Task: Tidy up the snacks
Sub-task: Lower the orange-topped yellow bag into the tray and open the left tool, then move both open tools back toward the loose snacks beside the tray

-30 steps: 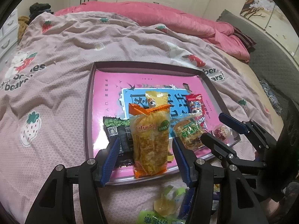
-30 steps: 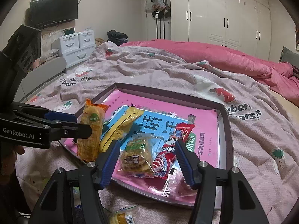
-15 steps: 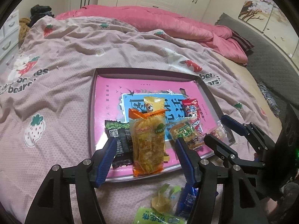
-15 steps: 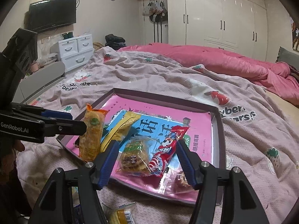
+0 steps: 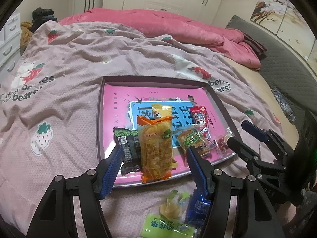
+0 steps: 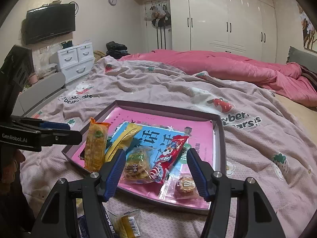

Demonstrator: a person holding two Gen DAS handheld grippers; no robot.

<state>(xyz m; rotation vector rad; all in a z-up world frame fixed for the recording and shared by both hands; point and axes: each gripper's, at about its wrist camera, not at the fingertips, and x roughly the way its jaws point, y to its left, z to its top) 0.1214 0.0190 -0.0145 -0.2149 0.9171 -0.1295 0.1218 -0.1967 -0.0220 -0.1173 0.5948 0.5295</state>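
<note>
Left claw [image 5: 153,159] just opened off orange packet [image 5: 155,148], television [image 6: 50,22] right-view only

The side of the left gripper [image 6: 59,136], seen from the right wrist camera, carries white lettering "GenRobot.AI". The pink bedspread [image 6: 257,138] is printed in dark letters: one patch reads "…wber… …ars!s", partly lost in folds, and another near a bear-and-strawberry print reads "…bears" above broken letters. From the left wrist camera the same bedspread shows "bears" on the left and "ber… ars!" on the right. The tray [image 5: 100,119] has a pink and blue sheet with large Chinese characters, too distorted to read. The black snack packet [image 5: 128,148] bears a QR code. Other wrappers carry print too small to read.
</note>
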